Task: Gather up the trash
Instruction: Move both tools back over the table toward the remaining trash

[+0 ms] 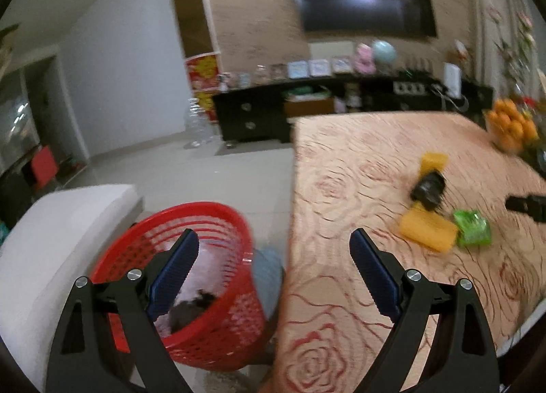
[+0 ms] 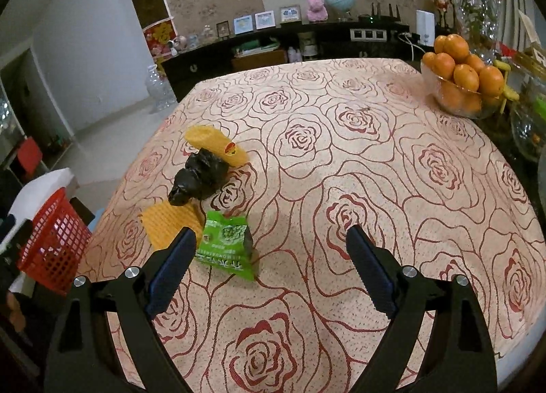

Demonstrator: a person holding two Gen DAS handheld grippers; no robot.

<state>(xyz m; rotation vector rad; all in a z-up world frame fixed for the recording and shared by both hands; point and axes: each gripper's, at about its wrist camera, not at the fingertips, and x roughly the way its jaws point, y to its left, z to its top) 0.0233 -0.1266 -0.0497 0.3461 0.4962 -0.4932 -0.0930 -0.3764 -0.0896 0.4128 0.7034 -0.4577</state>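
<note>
A red mesh basket stands on the floor left of the table and holds white and dark trash; it also shows in the right wrist view. My left gripper is open and empty, over the gap between basket and table edge. On the rose-patterned tablecloth lie a green wrapper, a crumpled black bag and two yellow foam nets. My right gripper is open and empty, just right of the green wrapper. The trash also shows in the left wrist view.
A glass bowl of oranges stands at the table's far right, with vases beside it. A white cushioned seat sits left of the basket. A dark TV cabinet lines the far wall.
</note>
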